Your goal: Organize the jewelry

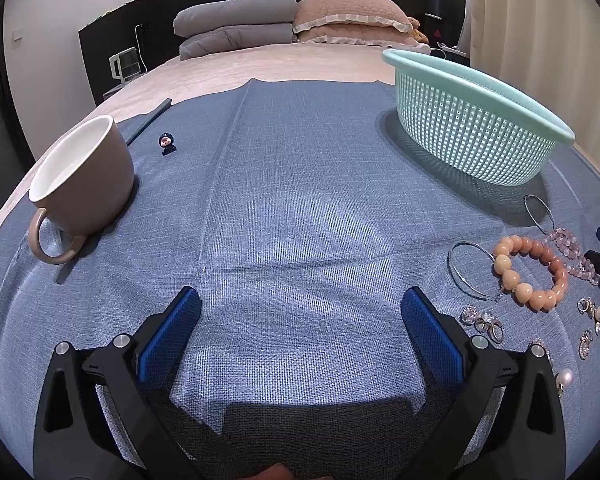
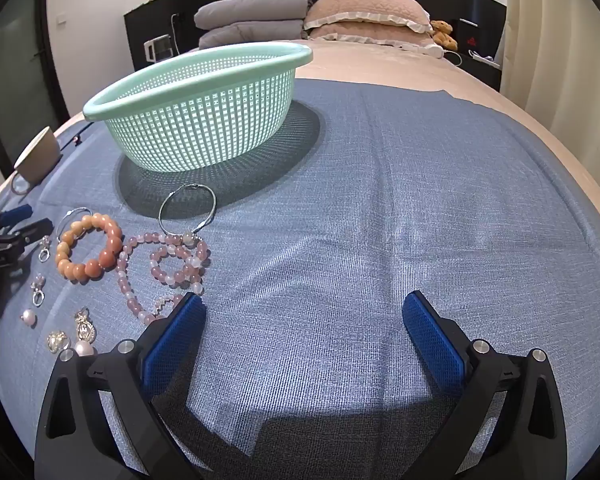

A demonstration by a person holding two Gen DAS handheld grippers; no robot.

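Observation:
Jewelry lies on a blue cloth (image 1: 300, 200) spread over a bed. An orange bead bracelet (image 1: 534, 272) (image 2: 88, 246), a pink bead strand (image 2: 160, 268) (image 1: 572, 248), two silver bangles (image 2: 188, 208) (image 1: 470, 270) and several small earrings (image 2: 82, 330) (image 1: 484, 320) lie together. A mint green mesh basket (image 1: 472, 120) (image 2: 204, 120) stands behind them. My left gripper (image 1: 300, 304) is open over bare cloth, left of the jewelry. My right gripper (image 2: 304, 308) is open too, its left finger (image 2: 176, 340) next to the pink strand.
A brown cup (image 1: 80, 184) (image 2: 36, 160) with a white inside stands at the cloth's left, a tiny figurine (image 1: 167, 144) behind it. Folded grey bedding (image 1: 236, 24) and a pink pillow (image 1: 352, 16) lie at the headboard. A curtain (image 2: 560, 40) hangs at the right.

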